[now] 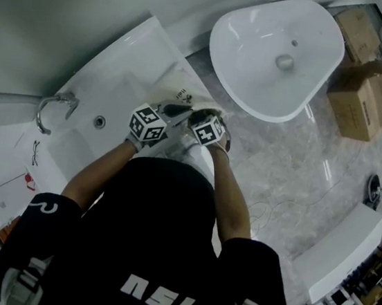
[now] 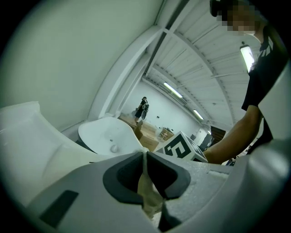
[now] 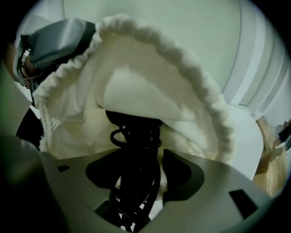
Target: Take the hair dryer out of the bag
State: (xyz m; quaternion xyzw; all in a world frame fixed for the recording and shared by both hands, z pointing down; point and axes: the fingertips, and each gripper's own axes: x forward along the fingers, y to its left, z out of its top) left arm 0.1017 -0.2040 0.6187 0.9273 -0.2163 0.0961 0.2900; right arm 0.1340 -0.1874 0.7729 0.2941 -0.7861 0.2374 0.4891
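A cream drawstring bag (image 3: pixel 150 86) gapes wide in the right gripper view, its ruffled rim arching over the top. Inside sits the black hair dryer (image 3: pixel 134 119), and its coiled cord (image 3: pixel 136 175) trails down between the jaws of my right gripper (image 3: pixel 143 158). Those jaws stand wide and open, not pressing on the cord. My left gripper (image 2: pixel 145 157) is shut on a fold of the bag's cloth (image 2: pixel 148 191) and holds the rim up at that view's upper left. In the head view both grippers (image 1: pixel 178 115) meet in front of the person's chest over a white counter.
A white counter (image 1: pixel 130 57) with a chrome faucet (image 1: pixel 54 106) and a drain (image 1: pixel 99 121) lies under the hands. A large white basin (image 1: pixel 277 55) stands on the floor beyond, with cardboard boxes (image 1: pixel 366 95) to its right. The person's body hides the near side.
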